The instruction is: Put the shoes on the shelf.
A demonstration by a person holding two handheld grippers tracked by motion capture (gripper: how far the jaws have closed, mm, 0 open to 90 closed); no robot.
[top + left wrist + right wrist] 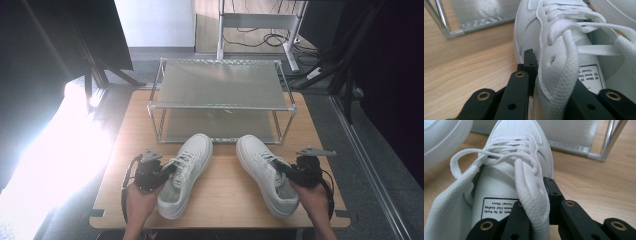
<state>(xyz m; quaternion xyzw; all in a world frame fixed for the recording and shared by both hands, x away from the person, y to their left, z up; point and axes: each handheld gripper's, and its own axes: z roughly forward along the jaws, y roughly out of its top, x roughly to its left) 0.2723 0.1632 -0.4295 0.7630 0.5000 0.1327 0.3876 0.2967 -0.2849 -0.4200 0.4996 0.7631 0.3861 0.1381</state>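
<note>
Two white sneakers sit side by side on the near half of the wooden counter, toes pointing at the low metal shoe rack on the far half. The left tongs are clenched on the left-hand side wall of the left sneaker beside the laces, one jaw outside the upper and the other inside the opening. The right tongs pinch the right sneaker the same way on its right-hand edge. Each shoe looks light, with a stiff rubber sole but a soft, padded upper that dents under the jaws, so the grip on the eyelet edge seems sound, though the shoe would likely hang and swing from it. The smooth leather may be a little slippery, and the loose laces could snag on the rack's frame.
</note>
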